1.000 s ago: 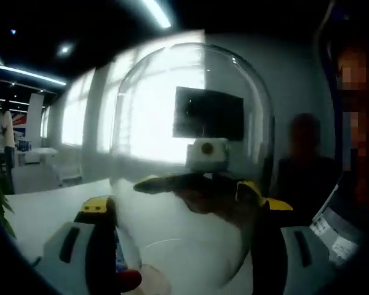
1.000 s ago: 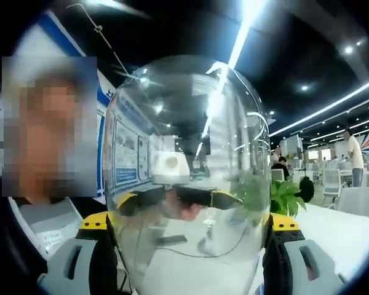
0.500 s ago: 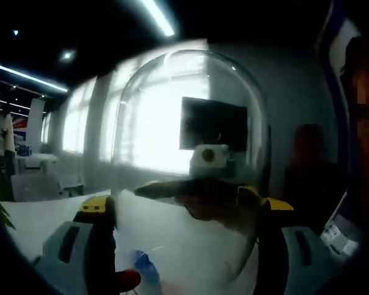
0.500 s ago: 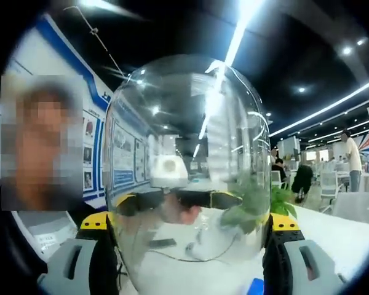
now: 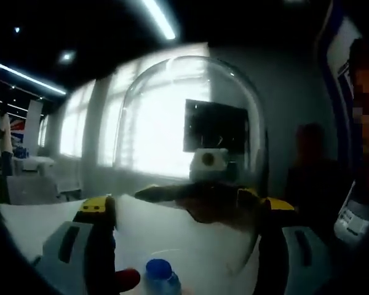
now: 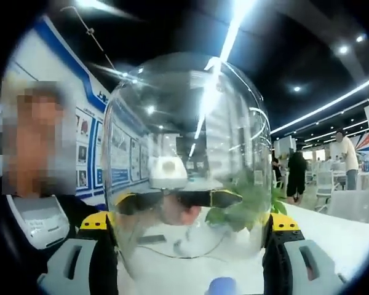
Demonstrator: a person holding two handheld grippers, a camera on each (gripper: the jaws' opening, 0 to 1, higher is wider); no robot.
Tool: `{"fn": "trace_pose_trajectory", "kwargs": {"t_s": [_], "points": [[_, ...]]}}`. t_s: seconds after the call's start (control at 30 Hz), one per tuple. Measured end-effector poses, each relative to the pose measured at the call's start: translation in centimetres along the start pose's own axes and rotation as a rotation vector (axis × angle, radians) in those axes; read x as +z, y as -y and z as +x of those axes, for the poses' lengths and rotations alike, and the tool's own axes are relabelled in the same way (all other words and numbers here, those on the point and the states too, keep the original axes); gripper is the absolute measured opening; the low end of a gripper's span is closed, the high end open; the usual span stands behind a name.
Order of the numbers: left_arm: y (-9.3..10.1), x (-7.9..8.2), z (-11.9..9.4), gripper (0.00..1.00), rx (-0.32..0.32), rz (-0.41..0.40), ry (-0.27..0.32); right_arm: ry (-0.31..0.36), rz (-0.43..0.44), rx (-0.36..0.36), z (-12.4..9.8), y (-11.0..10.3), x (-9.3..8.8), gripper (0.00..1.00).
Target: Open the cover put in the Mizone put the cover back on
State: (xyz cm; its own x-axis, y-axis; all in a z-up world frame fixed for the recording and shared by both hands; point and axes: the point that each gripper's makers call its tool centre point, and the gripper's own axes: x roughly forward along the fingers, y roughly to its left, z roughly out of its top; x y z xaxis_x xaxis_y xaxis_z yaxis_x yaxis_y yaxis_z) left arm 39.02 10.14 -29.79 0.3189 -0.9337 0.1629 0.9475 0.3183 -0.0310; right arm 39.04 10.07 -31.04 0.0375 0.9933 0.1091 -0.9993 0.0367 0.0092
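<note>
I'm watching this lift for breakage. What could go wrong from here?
The glass dome hangs between the left gripper and right gripper, pinched from opposite sides; smooth glass might slip if either eases. The bottle with the blue cap stands under the rim, so lowering off-centre could knock it over.

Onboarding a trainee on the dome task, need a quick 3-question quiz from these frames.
1. True or false: the bottle cap poking up at the bottom of the left gripper view is green.
2. What sits between the fingers of the left gripper? A) the clear dome cover B) the bottle C) a cup
3. Fill in: in the right gripper view, the right gripper holds the dome, and the leafy green thing seen through the glass is a ___.

Key: 1 false, it is blue; 2 A; 3 plant.
</note>
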Motion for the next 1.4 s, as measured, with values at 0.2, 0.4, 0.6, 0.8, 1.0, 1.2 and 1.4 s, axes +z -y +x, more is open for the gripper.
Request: {"fn": "trace_pose_trajectory", "kwargs": {"t_s": [0.2,0.4,0.6,0.8,1.0,1.2,1.4], "points": [[-1.2,-1.8,0.1,0.83,-0.007,0.000,0.002,-0.022,-0.011,-0.005,0.0,1.0,-1.8,0.91],[-2.1,-4.0,0.0,0.83,-0.005,-0.008,-0.021,-0.049,-0.007,-0.004,-0.2,1.7,-4.3,0.91],[-2.7,-6.1,-0.4,0.83,0.005,-0.031,-0.019,-0.054,0.014,-0.001,-0.3,2.1,-6.4,0.91],[-2.8,-7.7,-0.8,0.83,0.002,-0.025,-0.036,-0.067,0.005,0.000,-0.2,1.8,-8.1,0.91],[-2.7,-9.8,-1.0,0.83,-0.006,-0.007,-0.071,-0.125,-0.020,0.003,-0.5,1.9,-10.0,0.91],[-2.7,-11.3,-1.0,0.83,-0.005,0.012,-0.078,-0.142,-0.037,0.008,-0.8,2.1,-11.4,0.91],[-2.7,-12.9,-1.3,0.83,0.004,0.010,-0.089,-0.161,-0.033,0.018,-1.0,2.4,-13.0,0.91]]}}
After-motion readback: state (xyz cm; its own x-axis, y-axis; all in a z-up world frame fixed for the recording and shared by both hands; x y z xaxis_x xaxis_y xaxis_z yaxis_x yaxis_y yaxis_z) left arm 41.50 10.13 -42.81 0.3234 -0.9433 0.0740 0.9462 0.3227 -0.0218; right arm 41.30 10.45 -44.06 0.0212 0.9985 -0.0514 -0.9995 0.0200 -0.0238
